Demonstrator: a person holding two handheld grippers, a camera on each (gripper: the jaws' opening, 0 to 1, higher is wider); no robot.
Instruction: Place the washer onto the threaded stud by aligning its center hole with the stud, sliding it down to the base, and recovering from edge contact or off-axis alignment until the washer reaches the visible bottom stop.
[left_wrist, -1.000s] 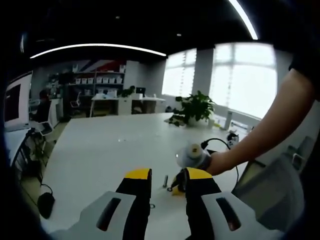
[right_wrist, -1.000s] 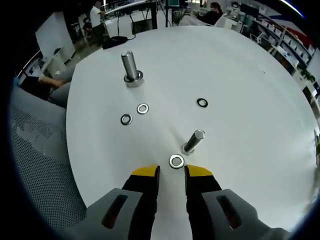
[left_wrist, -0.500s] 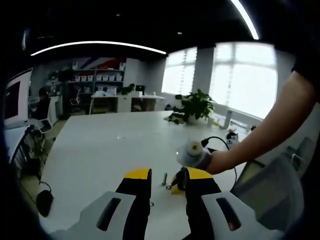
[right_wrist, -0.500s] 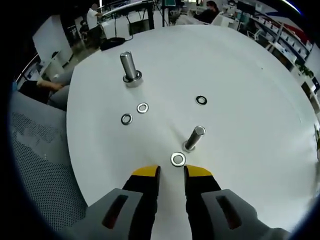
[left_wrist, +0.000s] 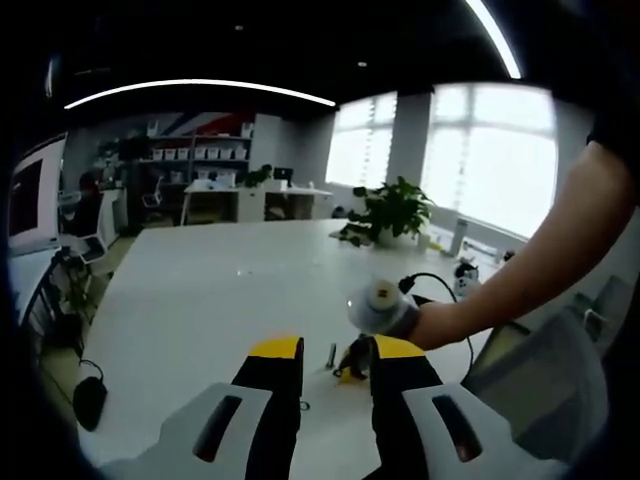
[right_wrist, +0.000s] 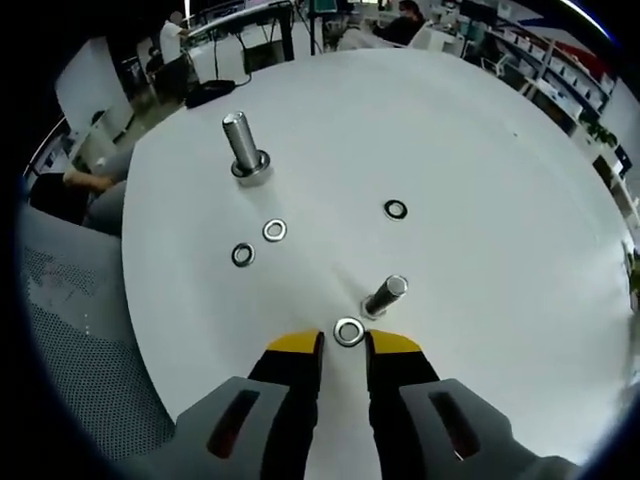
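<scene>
Washer (right_wrist: 349, 331) flat on table (right_wrist: 480, 180), just beside stud (right_wrist: 385, 296); no legible writing.

Shiny metal washer (right_wrist: 349, 331) lies flat on white table, round ring with dark hole in middle. Right beside it stands threaded stud (right_wrist: 385, 296), short silver post, top leaning a bit away in right gripper view. Washer sits by stud's foot, not on it. In left gripper view, stud (left_wrist: 332, 357) looks tiny, thin grey peg standing up on table.
</scene>
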